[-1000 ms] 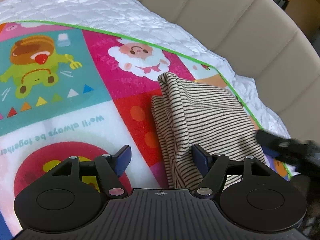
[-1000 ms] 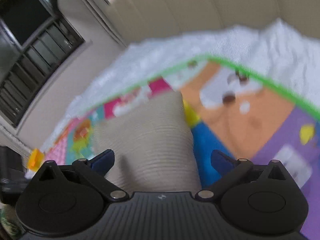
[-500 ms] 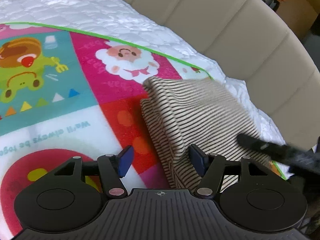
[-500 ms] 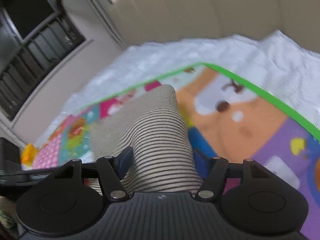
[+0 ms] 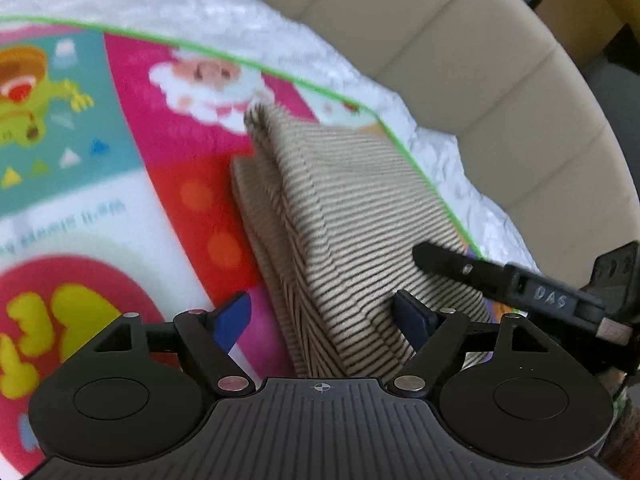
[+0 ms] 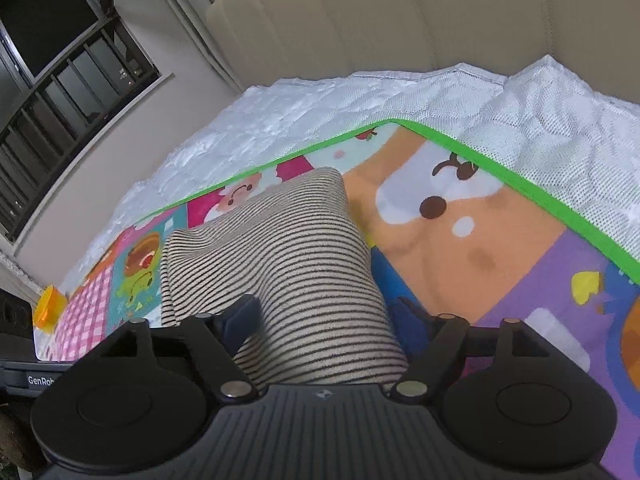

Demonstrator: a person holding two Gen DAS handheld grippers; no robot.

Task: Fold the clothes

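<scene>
**Folded striped garment between both pairs of tongs, near the mat's green-edged corner**

A folded striped garment (image 5: pixel 352 216), beige with thin dark lines, lies on a colourful play mat (image 5: pixel 132 184) printed with cartoon animals. The mat is spread over a white quilted cover (image 6: pixel 560 136) on a bed, and a padded beige headboard (image 6: pixel 400 20) rises behind it. The garment sits close to the corner of the mat where the green border (image 6: pixel 480 160) turns, with its far end just short of that border.

The left tongs (image 5: pixel 322 316) stand spread. Their jaws have just been opening. The near end of the garment lies between them: the right blue pad touches the cloth's side, while the left pad stands clear of it over the bare mat, so they do not pinch it.

The right tongs (image 6: pixel 324 316) are also parted, and their jaws have just been opening too. The garment's near end fills the gap between them. Both blue pads lie against the striped cloth, the left one sunk into a fold, yet whether they press on it cannot be told.

In the left wrist view, a black finger of the right tongs (image 5: pixel 472 268) reaches in from the right edge and rests over the garment's near right part.

A small orange object (image 6: pixel 50 308) lies beyond the mat's far left edge.
</scene>
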